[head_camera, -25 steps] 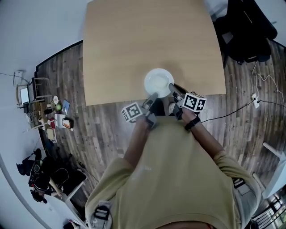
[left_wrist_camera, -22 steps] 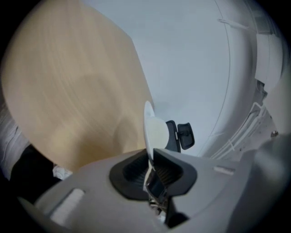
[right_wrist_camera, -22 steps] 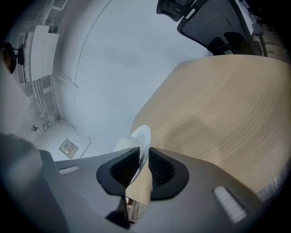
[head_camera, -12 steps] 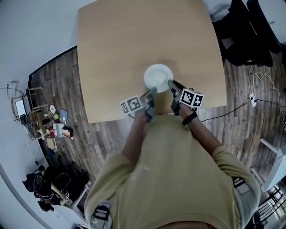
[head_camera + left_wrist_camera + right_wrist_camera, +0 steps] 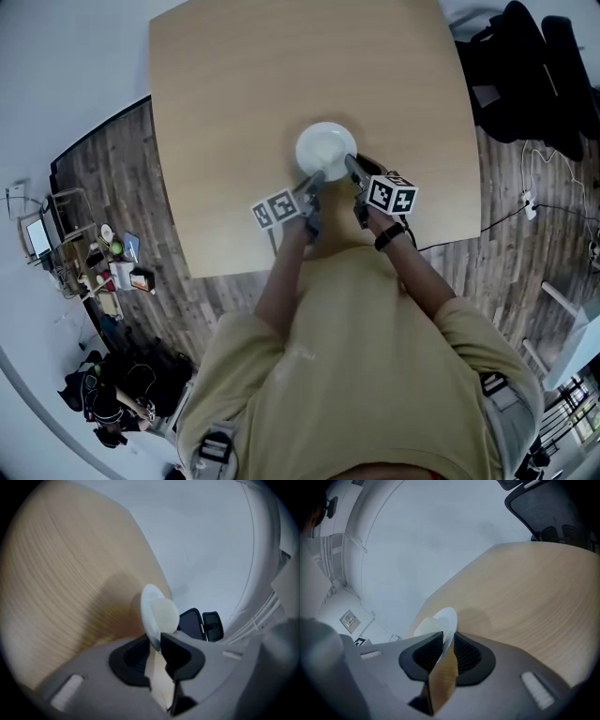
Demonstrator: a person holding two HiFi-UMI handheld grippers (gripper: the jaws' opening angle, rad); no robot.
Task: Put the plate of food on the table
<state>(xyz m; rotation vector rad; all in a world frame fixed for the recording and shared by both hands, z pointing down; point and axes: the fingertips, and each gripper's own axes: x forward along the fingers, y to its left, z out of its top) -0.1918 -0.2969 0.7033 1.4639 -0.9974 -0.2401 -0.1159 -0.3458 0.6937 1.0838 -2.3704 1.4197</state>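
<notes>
A white plate point(image 5: 325, 150) with a pale round piece of food point(image 5: 164, 616) rests on the light wooden table point(image 5: 281, 75), well in from the near edge. My left gripper point(image 5: 315, 180) is at the plate's near-left rim. In the left gripper view the rim point(image 5: 149, 611) stands between the jaws of that gripper point(image 5: 154, 641), which are opening, with a gap beside one pad. My right gripper point(image 5: 352, 169) is at the near-right rim. In the right gripper view that gripper point(image 5: 447, 639) is shut on the plate point(image 5: 447, 620), with the food point(image 5: 424, 626) beyond it.
A black chair with dark bags point(image 5: 525, 66) stands off the table's right corner. Cables point(image 5: 530, 202) run over the wooden floor on the right. Small clutter point(image 5: 112, 253) sits on the floor at the left. The table top stretches wide beyond the plate.
Both grippers and the plate have moved forward from the table's near edge to farther in over the table top. The person has stepped closer to the table.
</notes>
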